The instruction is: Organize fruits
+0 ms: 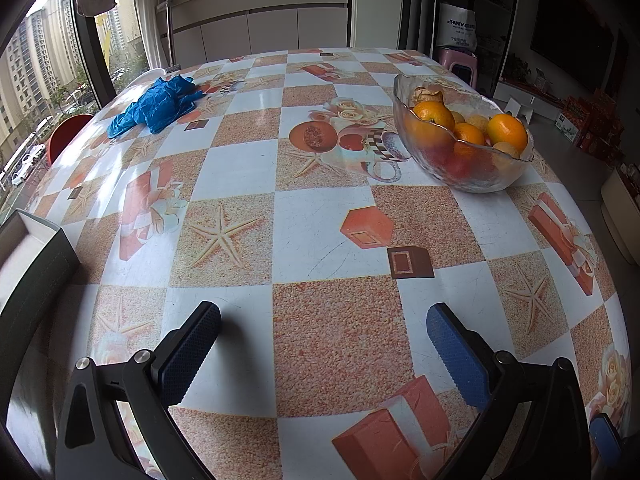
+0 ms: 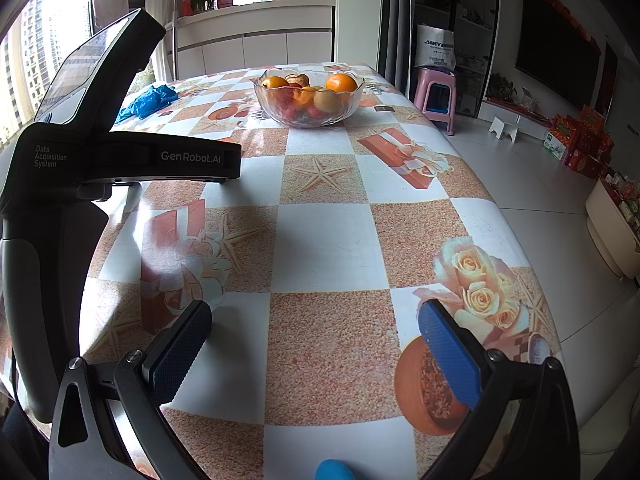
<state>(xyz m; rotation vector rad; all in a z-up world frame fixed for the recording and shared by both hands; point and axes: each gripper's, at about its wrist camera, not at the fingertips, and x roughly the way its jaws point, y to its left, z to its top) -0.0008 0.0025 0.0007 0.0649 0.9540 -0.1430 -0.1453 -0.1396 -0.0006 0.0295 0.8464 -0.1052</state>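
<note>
A clear glass bowl (image 1: 480, 176) stands on the table's far right, filled with oranges (image 1: 507, 132), pale yellow fruit and red fruit. In the right wrist view the same bowl (image 2: 276, 110) sits far ahead at the table's middle back, an orange (image 2: 341, 82) on top. My left gripper (image 1: 323, 328) hovers open over the patterned tablecloth, well short of the bowl, nothing between its blue pads. My right gripper (image 2: 314, 326) is also open and empty, near the table's front edge. The left gripper's black body (image 2: 120, 152) shows at the left of the right wrist view.
A crumpled blue plastic glove (image 1: 158, 106) lies at the far left of the table (image 1: 240, 168). A dark box (image 1: 28, 256) sits at the left edge. A pink stool (image 2: 436, 96) stands on the floor to the right of the table. A blue object (image 2: 334, 470) shows at the bottom edge.
</note>
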